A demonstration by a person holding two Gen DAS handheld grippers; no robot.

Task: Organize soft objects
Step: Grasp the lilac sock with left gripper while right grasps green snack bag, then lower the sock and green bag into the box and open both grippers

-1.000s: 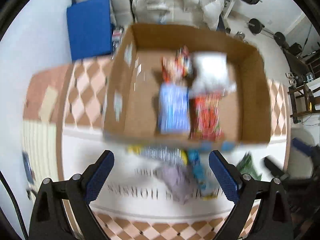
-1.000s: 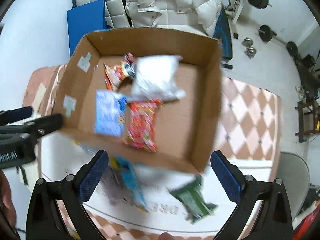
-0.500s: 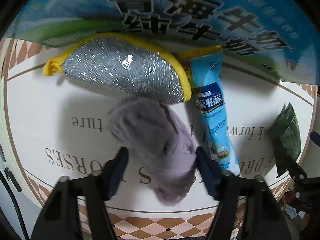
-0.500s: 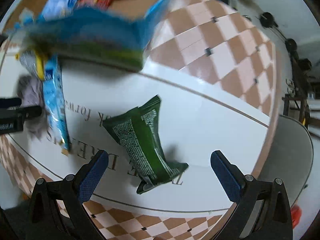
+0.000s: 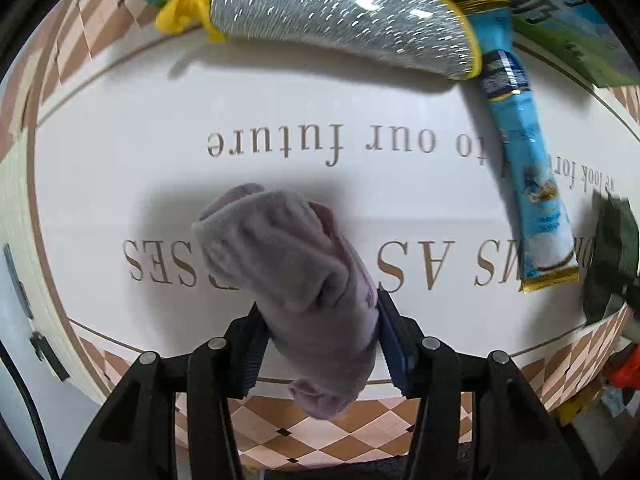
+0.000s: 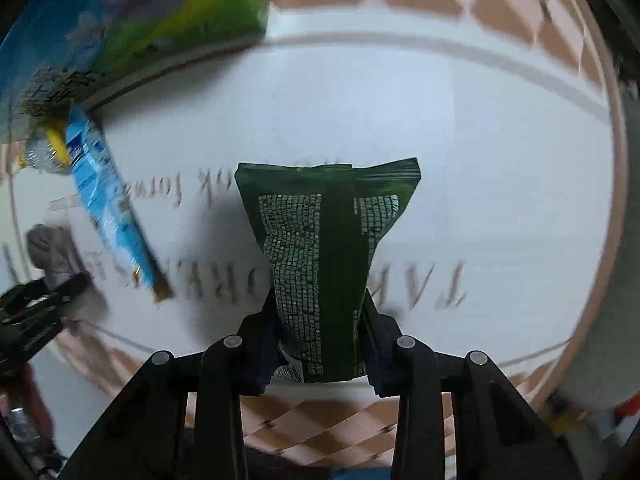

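My left gripper [image 5: 320, 328] is shut on a rolled lilac sock [image 5: 296, 264] over the white mat [image 5: 200, 100]. My right gripper [image 6: 320, 336] is shut on a dark green snack packet [image 6: 324, 240], which sticks out forward over the mat [image 6: 480, 160]. A silver scrubbing mitt with yellow trim [image 5: 340, 16] and a light blue stick packet [image 5: 528, 184] lie on the mat by the box. The sock [image 6: 50, 250] and the left gripper [image 6: 36, 312] show at the left of the right wrist view.
The printed blue-green side of the cardboard box [image 6: 132, 32] stands at the mat's far edge, also in the left wrist view [image 5: 560, 12]. The green packet [image 5: 612, 264] shows at the right edge there. Checkered cloth [image 5: 320, 432] surrounds the mat.
Both grippers came down from above the box to the mat. The left closed on the lilac sock; the right closed on the green packet.
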